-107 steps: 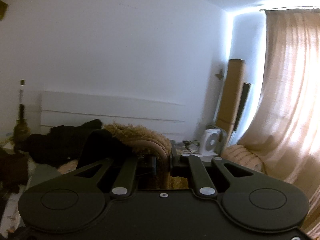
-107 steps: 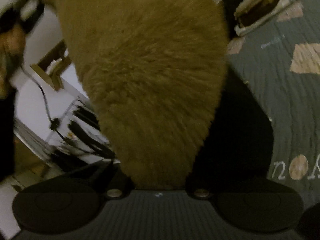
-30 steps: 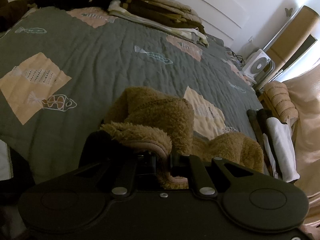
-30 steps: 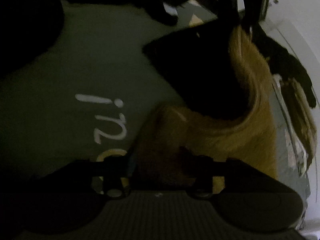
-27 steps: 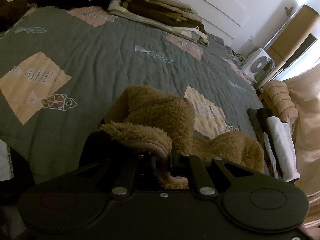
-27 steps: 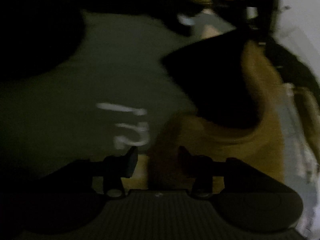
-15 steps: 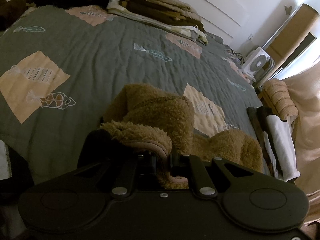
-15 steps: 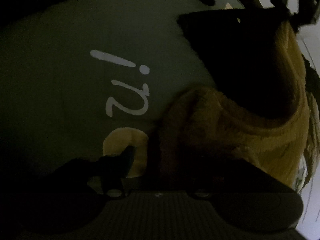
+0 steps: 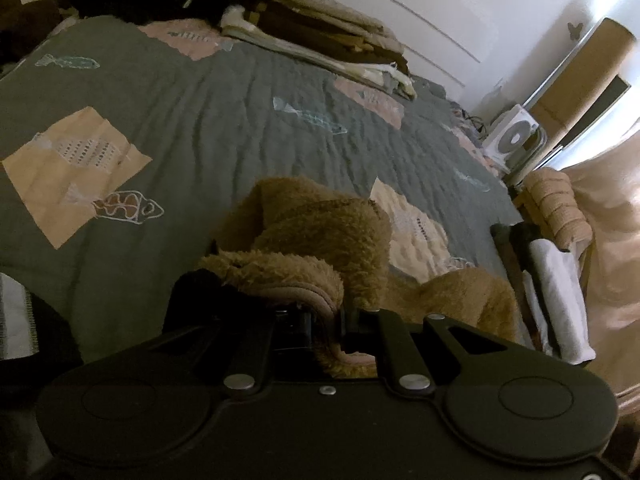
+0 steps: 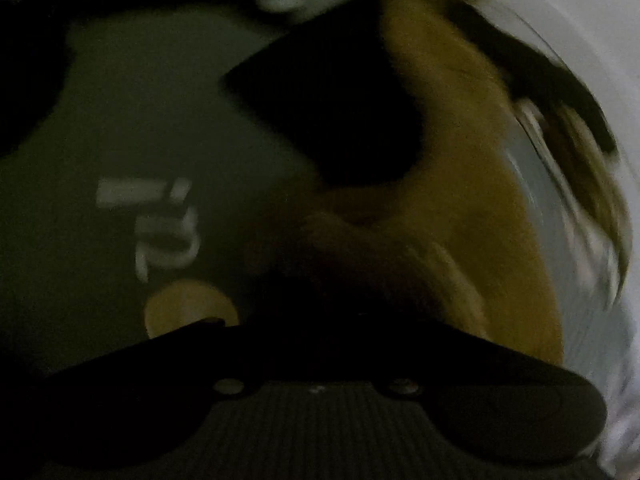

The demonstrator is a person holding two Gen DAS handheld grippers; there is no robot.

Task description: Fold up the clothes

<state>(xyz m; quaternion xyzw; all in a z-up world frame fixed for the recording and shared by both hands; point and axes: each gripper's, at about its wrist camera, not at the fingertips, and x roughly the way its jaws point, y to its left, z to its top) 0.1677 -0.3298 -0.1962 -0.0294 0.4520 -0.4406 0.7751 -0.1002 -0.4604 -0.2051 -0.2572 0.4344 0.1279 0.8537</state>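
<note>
While the left gripper (image 9: 326,320) pinches the brown fleece garment's (image 9: 320,232) bound hem – likely to spread it over the fish-patterned quilt (image 9: 224,120) – the right gripper's (image 10: 316,320) grip cannot be told.

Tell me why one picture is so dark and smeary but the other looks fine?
Right wrist view: dim and motion-blurred, so the white lettering on the quilt smears and the right tool's fingers cannot be made out. Left wrist view: brighter and sharp, the fuzzy brown garment and fish-print quilt crisp, though the fisheye lens bends the wall and the window side glares pale.
</note>
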